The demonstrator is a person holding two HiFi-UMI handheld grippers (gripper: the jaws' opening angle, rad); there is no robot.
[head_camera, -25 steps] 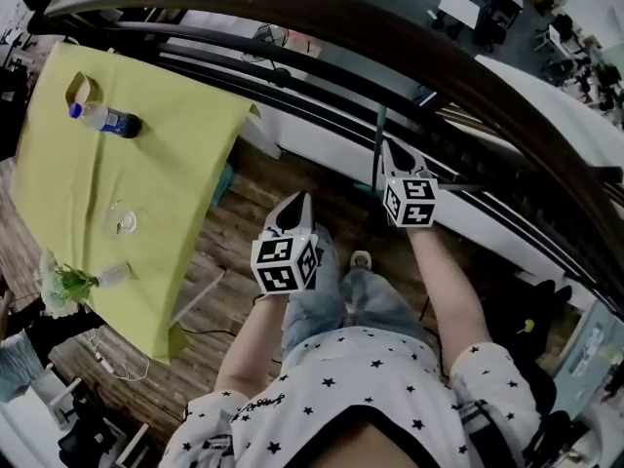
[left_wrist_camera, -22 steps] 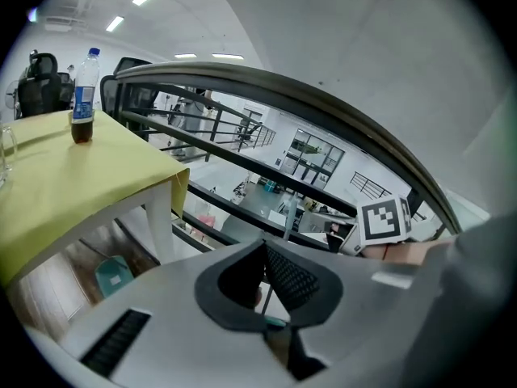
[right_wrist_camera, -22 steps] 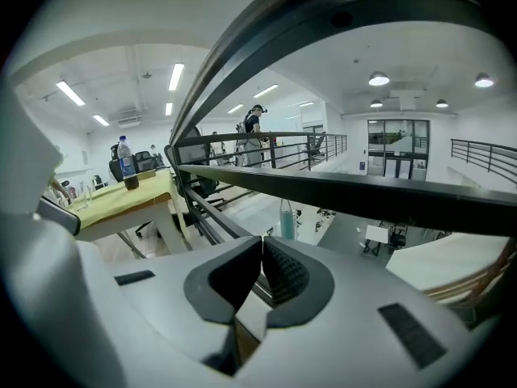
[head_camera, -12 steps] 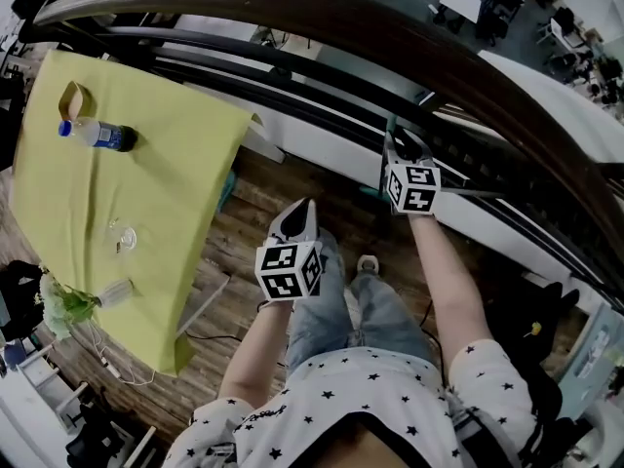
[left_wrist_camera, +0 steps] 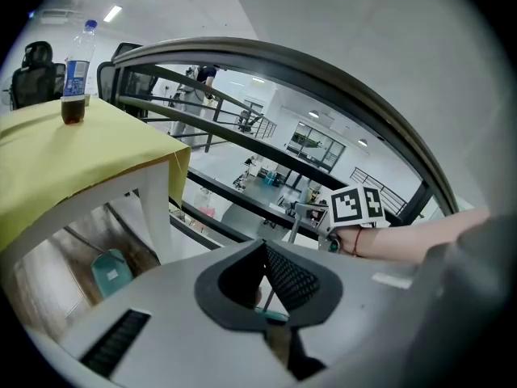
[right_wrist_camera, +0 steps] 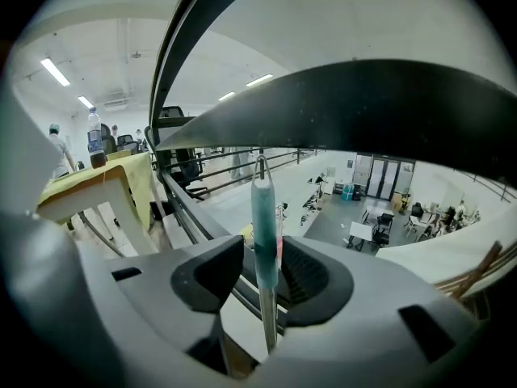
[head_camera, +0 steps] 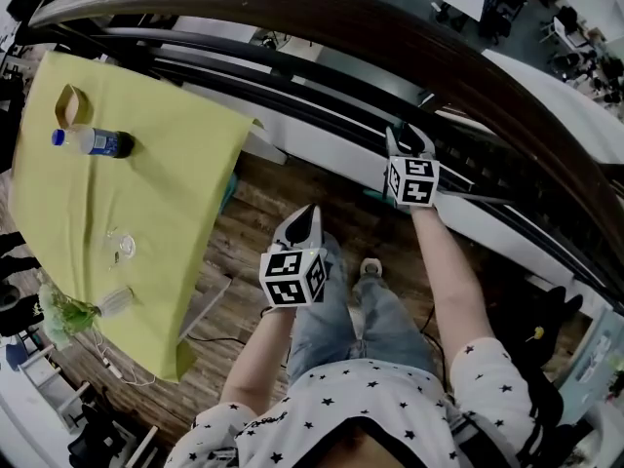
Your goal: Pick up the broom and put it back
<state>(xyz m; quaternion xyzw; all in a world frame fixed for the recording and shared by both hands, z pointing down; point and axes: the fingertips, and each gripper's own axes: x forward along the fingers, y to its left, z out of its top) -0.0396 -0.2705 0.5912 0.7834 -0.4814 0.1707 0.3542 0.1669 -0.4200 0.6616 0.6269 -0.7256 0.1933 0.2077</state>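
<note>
shirt (head_camera: 370,388): white with little stars, at the bottom of the head view; blue jeans and one shoe (head_camera: 369,266) show above it, on the wooden floor (head_camera: 244,247).
left tongs (head_camera: 307,214): in the middle of the frame, over the jeans; pressed together, with nothing in them.
right tongs (head_camera: 409,136): higher up and to the right, close to the railing; spread wide, and they have just been opening.
broom (right_wrist_camera: 264,208): its handle stands straight up between the right tongs; blue-green grip on top, bare metal pole below; no pad squeezes it, with a gap on each side.
railing (head_camera: 341,18): a dark curved rail across the top of the frame, with black bars under it, just behind the broom.
worktop (head_camera: 146,203): on the left of the frame, under a yellow-green cloth, well apart from the broom.
water bottle (head_camera: 93,141): on the worktop, upper left, with a blue cap.
desks (head_camera: 463,6): far down below, past the railing, upper right.
</note>
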